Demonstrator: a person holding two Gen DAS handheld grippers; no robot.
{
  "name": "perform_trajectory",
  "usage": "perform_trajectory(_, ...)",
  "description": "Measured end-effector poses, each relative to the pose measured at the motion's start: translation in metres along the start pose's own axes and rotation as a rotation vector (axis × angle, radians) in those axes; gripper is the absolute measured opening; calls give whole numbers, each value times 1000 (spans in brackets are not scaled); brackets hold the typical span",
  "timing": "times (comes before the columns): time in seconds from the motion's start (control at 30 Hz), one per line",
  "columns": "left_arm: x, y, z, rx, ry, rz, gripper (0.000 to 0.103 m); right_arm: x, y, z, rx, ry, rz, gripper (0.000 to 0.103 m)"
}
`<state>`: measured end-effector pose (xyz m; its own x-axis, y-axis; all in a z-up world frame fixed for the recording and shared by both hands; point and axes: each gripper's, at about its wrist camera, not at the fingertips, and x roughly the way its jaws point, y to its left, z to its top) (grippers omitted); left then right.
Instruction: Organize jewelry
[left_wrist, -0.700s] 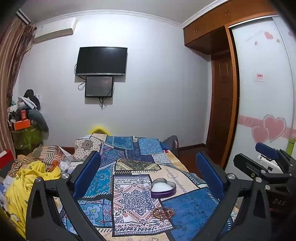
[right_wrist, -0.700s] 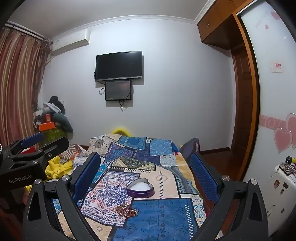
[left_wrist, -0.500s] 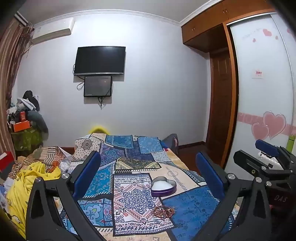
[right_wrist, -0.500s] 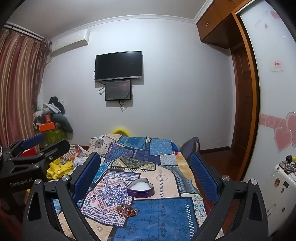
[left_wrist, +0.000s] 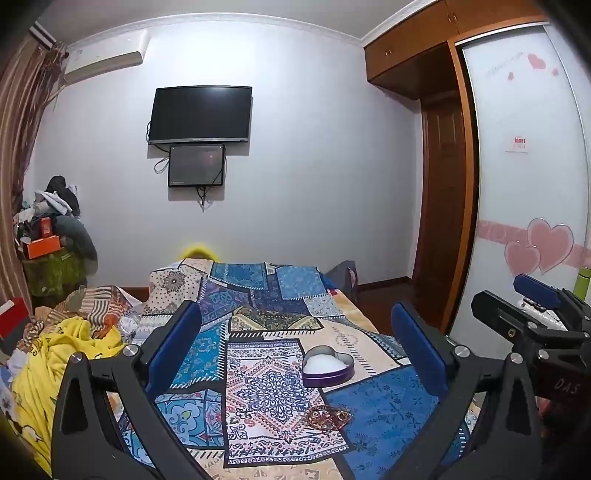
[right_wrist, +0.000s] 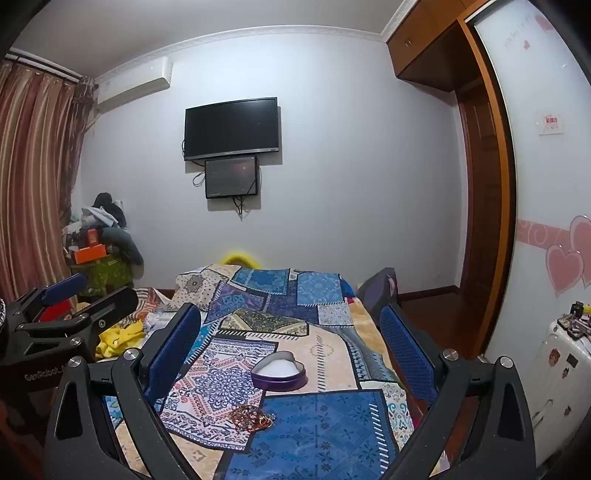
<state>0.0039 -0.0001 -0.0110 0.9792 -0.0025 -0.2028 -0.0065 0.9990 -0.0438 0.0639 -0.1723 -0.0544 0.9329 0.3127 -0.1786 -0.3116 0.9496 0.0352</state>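
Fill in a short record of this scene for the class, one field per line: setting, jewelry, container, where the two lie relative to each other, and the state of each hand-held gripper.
setting: bedroom, patchwork bedspread on a bed
jewelry: tangled reddish-gold pile lying loose on the bedspread
container: heart-shaped box, purple wall, white inside, no lid on it
relation: jewelry lies nearer the cameras than the box, apart from it
left hand-held gripper: open, nothing between its fingers
right hand-held gripper: open, nothing between its fingers
task status: jewelry not yet in the box

The wide-open right gripper (right_wrist: 290, 345) frames a purple heart-shaped tin (right_wrist: 279, 372) and tangled reddish-gold jewelry (right_wrist: 252, 418) on a patchwork blue bedspread (right_wrist: 325, 424).
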Motion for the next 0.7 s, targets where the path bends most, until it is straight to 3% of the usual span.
perform_trajectory(0.7,5,-1,0,-5,26,-9,103,0,-7,-3,16,8,3,97)
